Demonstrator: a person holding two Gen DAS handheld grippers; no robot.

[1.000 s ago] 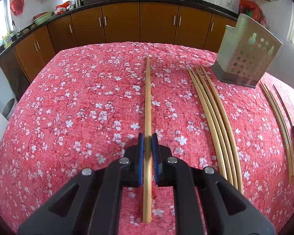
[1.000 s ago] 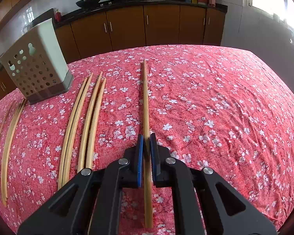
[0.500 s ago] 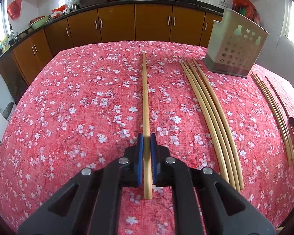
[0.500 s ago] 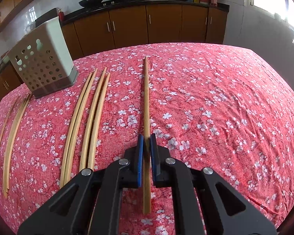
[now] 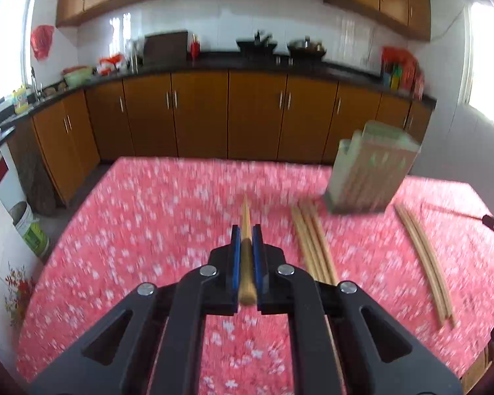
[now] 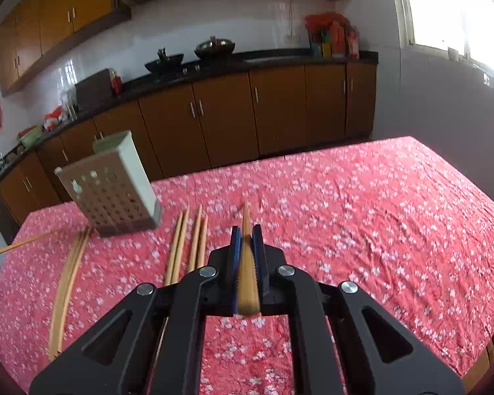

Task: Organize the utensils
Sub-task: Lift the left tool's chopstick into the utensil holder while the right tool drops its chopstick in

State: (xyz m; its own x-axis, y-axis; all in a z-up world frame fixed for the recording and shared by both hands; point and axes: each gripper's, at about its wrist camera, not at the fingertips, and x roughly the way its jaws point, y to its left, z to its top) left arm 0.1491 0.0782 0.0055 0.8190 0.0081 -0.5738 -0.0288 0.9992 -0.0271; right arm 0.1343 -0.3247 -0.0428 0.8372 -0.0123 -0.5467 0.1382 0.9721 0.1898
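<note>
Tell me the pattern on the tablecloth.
The tablecloth is red with small white blossoms, sharpest in the right wrist view.

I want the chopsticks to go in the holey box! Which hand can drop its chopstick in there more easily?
Hard to call. Both the left gripper and right gripper already clamp a chopstick. The holder stands between them, seemingly about as near either.

Motion blur smears the holder (image 5: 369, 177) and tablecloth (image 5: 148, 217).
</note>
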